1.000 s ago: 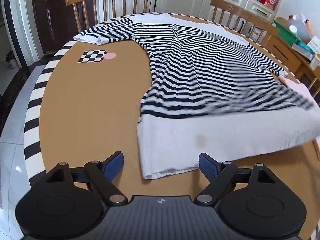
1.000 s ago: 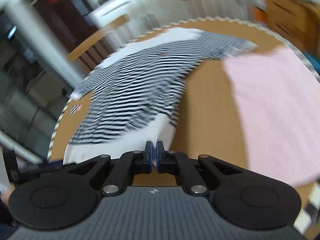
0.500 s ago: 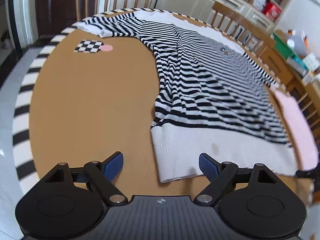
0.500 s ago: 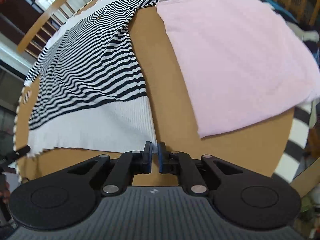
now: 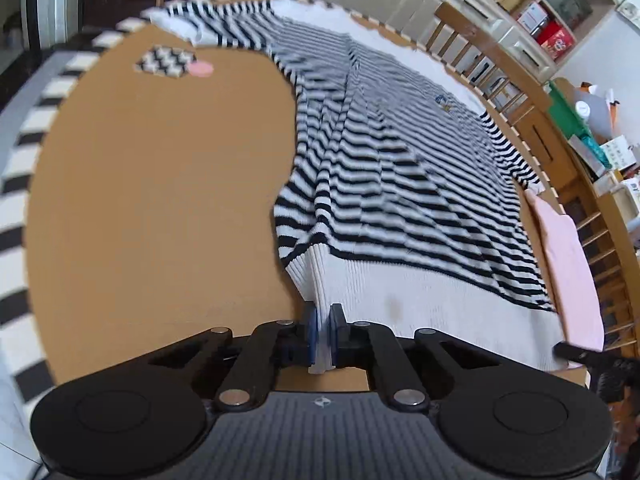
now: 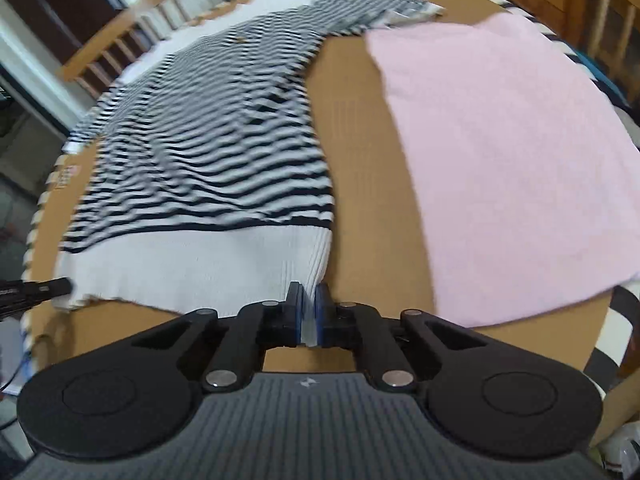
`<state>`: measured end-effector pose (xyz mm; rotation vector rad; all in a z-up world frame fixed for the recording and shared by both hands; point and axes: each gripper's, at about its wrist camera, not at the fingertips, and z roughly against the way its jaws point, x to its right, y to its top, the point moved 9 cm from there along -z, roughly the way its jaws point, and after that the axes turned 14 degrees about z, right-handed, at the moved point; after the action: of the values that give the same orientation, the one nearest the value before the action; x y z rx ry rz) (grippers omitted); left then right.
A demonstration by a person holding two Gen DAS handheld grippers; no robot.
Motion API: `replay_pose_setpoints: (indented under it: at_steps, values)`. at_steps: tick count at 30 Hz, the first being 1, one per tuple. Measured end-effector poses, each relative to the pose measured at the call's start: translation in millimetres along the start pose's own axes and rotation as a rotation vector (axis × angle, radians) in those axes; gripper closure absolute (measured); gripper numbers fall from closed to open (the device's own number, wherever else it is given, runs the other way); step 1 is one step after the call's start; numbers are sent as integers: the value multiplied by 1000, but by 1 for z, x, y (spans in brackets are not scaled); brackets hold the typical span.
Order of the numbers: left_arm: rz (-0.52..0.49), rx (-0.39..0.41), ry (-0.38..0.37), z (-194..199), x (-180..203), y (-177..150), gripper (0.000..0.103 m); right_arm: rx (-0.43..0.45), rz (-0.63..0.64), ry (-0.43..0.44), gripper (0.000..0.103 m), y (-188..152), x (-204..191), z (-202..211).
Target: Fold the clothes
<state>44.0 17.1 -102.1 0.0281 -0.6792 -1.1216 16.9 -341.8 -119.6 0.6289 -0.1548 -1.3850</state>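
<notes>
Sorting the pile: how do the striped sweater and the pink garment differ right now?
The striped sweater is black-and-white striped with a white hem; the pink garment is plain pink. The sweater's hem corners are pinched by the left gripper and right gripper; the pink one lies untouched. Both lie on the brown table.

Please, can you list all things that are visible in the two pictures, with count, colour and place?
striped sweater: one, black and white with white hem, spread on the table
pink garment: one, pale pink, flat to the sweater's right
table: one, brown with striped rim
checkered marker: one, black and white, far left of table
wooden chairs: several, brown, around the table
left tongs: one, black with blue pads, shut on the hem's left corner
right tongs: one, same colours, shut on the hem's right corner
</notes>
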Motion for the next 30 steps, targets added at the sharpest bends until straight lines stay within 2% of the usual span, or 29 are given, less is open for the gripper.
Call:
replay_pose_setpoints:
  at_steps: [3,4,6,9,11,16,20,22,24,25,27,30]
  values:
    - [-15,-3,7,15,4,2,96,66,-68,66,97,13,0,35]
    - [-14,-3,7,24,4,3,96,57,-83,74,97,12,3,37]
    - [2,-21,13,32,0,1,96,29,-108,83,97,8,11,37]
    - [40,-98,79,3,-25,-13,96,-63,-129,67,97,-10,20,8]
    - [131,-119,67,-7,-37,-16,96,-96,-180,87,97,-17,24,-5]
    - [107,-119,73,-7,-33,-16,94,-110,-142,47,97,-17,30,-6]
    - [130,-128,64,-6,-36,-16,90,-109,-145,17,96,-16,30,-2]
    - [142,-133,60,-5,-37,-17,87,-136,-159,3,92,-20,30,-7]
    - [134,-145,68,-1,-39,-13,74,-154,-158,6,90,-22,26,-6]
    - [120,-135,73,3,-39,-10,71,-140,-150,-6,89,-18,28,-1]
    - [89,-89,67,16,-39,6,58,-93,-122,-40,87,-6,35,11]
    - [100,13,43,12,-35,49,44,0,-90,-66,76,26,48,16]
